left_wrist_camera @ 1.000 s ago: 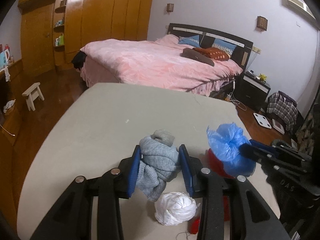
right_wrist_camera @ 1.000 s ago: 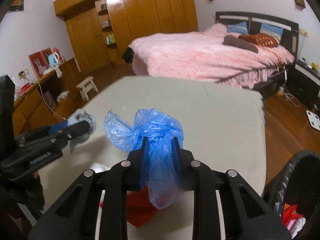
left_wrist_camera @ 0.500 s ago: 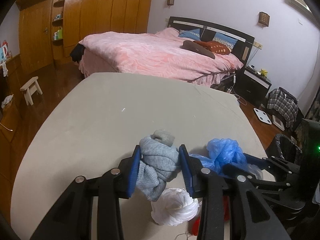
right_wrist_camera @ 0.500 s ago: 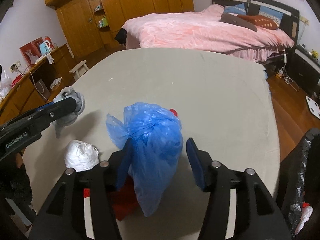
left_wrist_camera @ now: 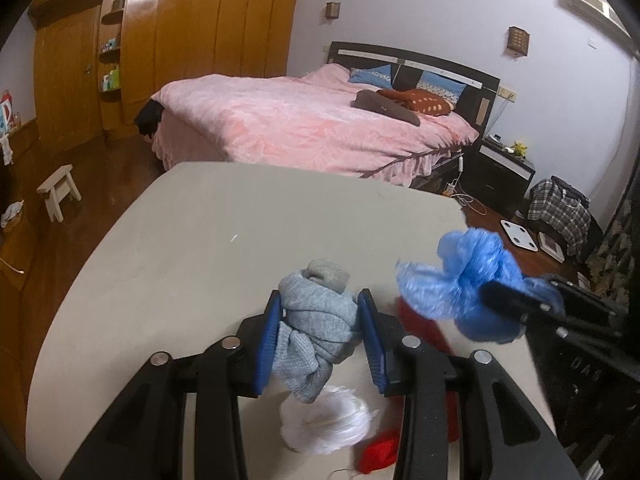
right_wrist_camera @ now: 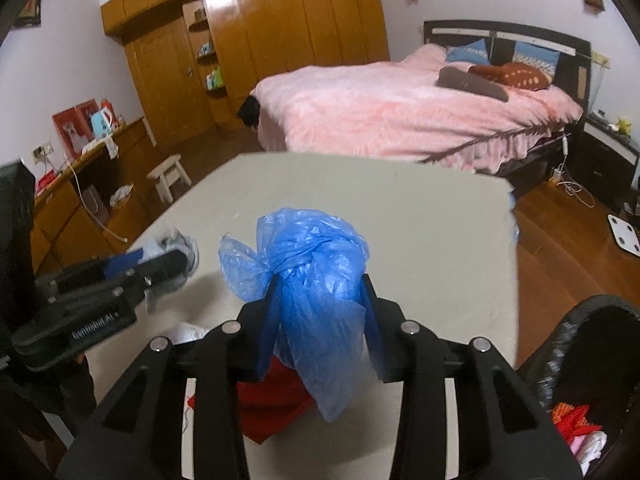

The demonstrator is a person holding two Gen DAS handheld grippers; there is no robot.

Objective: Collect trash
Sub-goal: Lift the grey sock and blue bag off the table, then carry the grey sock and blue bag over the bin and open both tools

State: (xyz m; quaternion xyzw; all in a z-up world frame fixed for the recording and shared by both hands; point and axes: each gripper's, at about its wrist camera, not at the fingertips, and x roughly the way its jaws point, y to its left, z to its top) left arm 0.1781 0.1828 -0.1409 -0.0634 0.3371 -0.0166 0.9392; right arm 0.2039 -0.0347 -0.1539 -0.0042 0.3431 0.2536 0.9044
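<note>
My left gripper [left_wrist_camera: 320, 300] is shut on a bunched grey knit cloth [left_wrist_camera: 320, 324], held just over the beige table [left_wrist_camera: 200, 260]. My right gripper [right_wrist_camera: 320, 292] has a knotted blue plastic bag [right_wrist_camera: 316, 264] between its jaws, which are closing with both pads against the bag. In the left wrist view the blue bag [left_wrist_camera: 472, 280] hangs to the right of the cloth. Under the grippers lie a white crumpled wad [left_wrist_camera: 324, 424] and red scraps [left_wrist_camera: 378, 452]. A red piece [right_wrist_camera: 272, 400] sits below the blue bag.
A black bin [right_wrist_camera: 592, 360] with bright scraps inside stands off the table's right edge. A pink bed [left_wrist_camera: 312, 124] lies beyond the table, with a wooden wardrobe [right_wrist_camera: 280, 40] behind it. A small stool [left_wrist_camera: 60, 192] stands on the floor at left.
The right gripper's jaws spread around the blue bag as it sank toward the table, then narrowed onto it again and lifted it. The left gripper kept still with the grey cloth.
</note>
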